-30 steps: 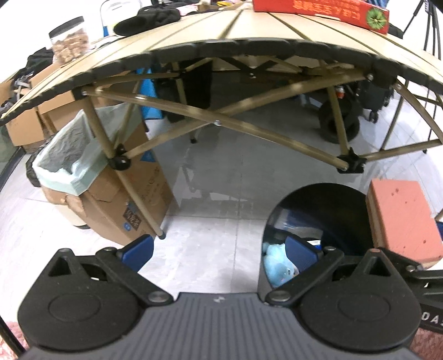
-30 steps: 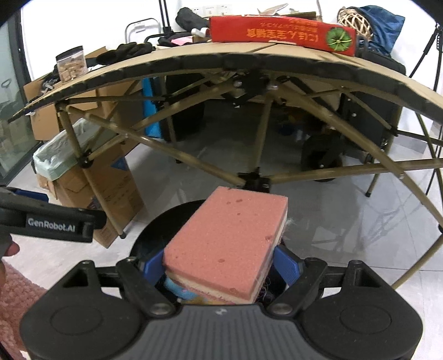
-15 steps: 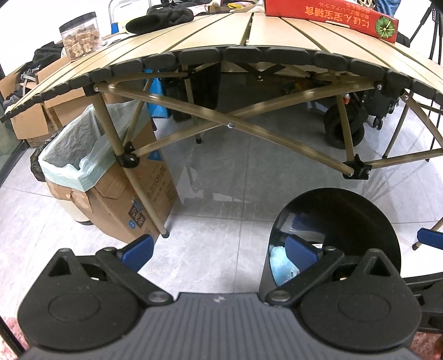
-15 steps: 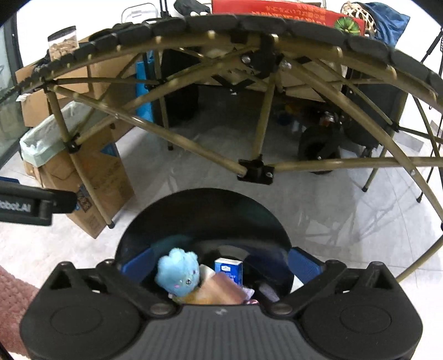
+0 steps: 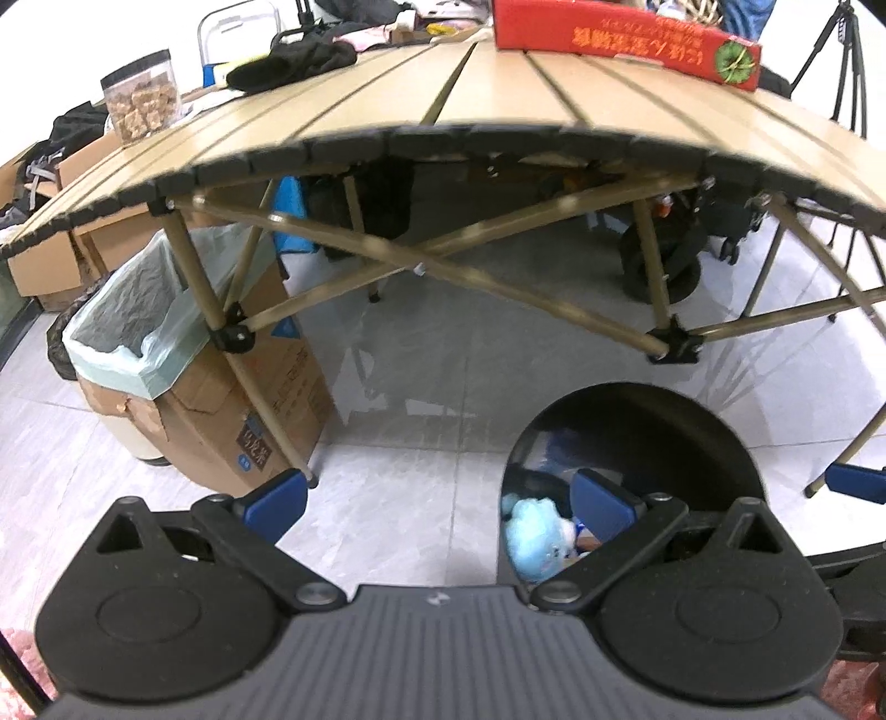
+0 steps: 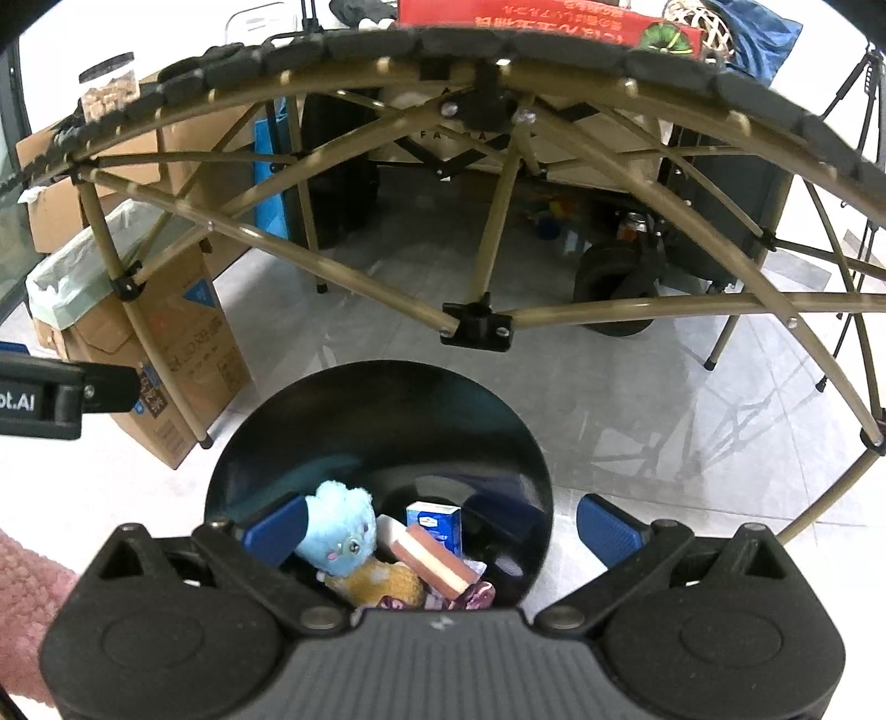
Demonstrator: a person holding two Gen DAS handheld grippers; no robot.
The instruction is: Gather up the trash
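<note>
The right gripper (image 6: 440, 523) hangs over the black bin (image 6: 382, 399) with its blue pads spread as wide as they go and nothing between them; its jaws have just been opening. Below it, inside the bin against the near wall, the pink sponge (image 6: 434, 559) lies tilted on the heap of trash, touching a blue plush toy (image 6: 340, 526) on its left, with a small blue carton (image 6: 434, 523) standing just behind it and a crinkled wrapper (image 6: 479, 595) at its near end. The left gripper (image 5: 437, 498) is also spread wide and empty; its left pad is over bare floor tile and its right pad is over the bin's left rim (image 5: 506, 487), through which the same plush toy (image 5: 534, 534) shows. At the left edge of the right wrist view part of the other tool's black body (image 6: 55, 396) juts in, and a pink knitted sleeve (image 6: 27, 603) sits in the near left corner. Beyond the bin stands a folding table (image 5: 443, 99) on tan crossed legs. Beside its left leg is a cardboard box (image 5: 243, 410) lined with a pale green bag. On the tabletop, a jar (image 5: 143, 105) is near the left edge, a black glove (image 5: 293, 63) is farther back, and a long red box (image 5: 626, 39) is along the far right edge.
</note>
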